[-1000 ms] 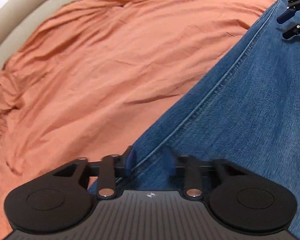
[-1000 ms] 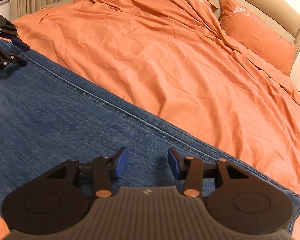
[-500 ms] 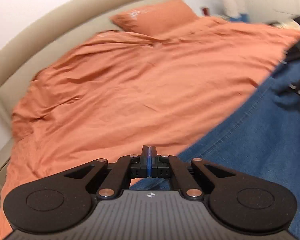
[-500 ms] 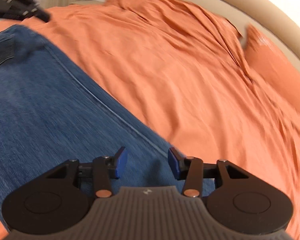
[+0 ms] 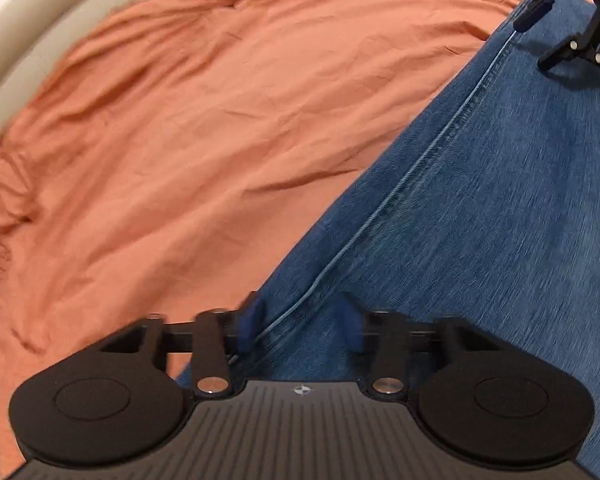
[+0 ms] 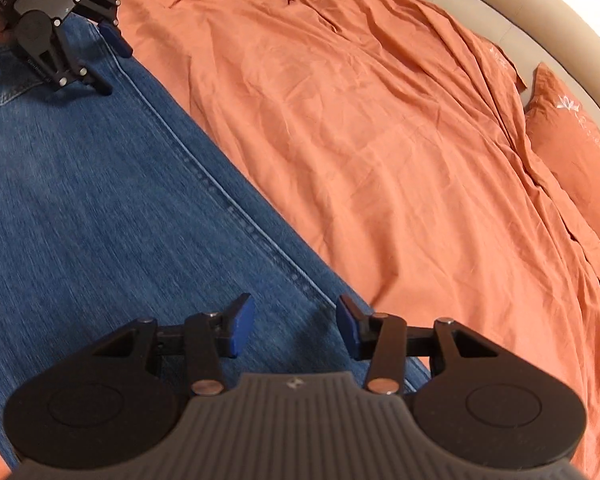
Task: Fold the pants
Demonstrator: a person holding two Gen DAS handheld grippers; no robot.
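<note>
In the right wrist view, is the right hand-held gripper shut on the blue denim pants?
No: the right hand-held gripper is open, its blue pads apart above the blue denim pants, gripping no fabric.

Blue denim pants (image 6: 100, 208), flat on bedspread (image 6: 380, 140)

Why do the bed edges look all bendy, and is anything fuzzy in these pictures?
The bending is fisheye distortion: in the right wrist view the beige bed frame curves like a bowl, and likewise in the left wrist view. Fuzziness: in the left wrist view the left gripper has smeared blue pads, and the jeans look streaky from motion. The right wrist view is sharper, with crisp wrinkles in the orange duvet.
</note>
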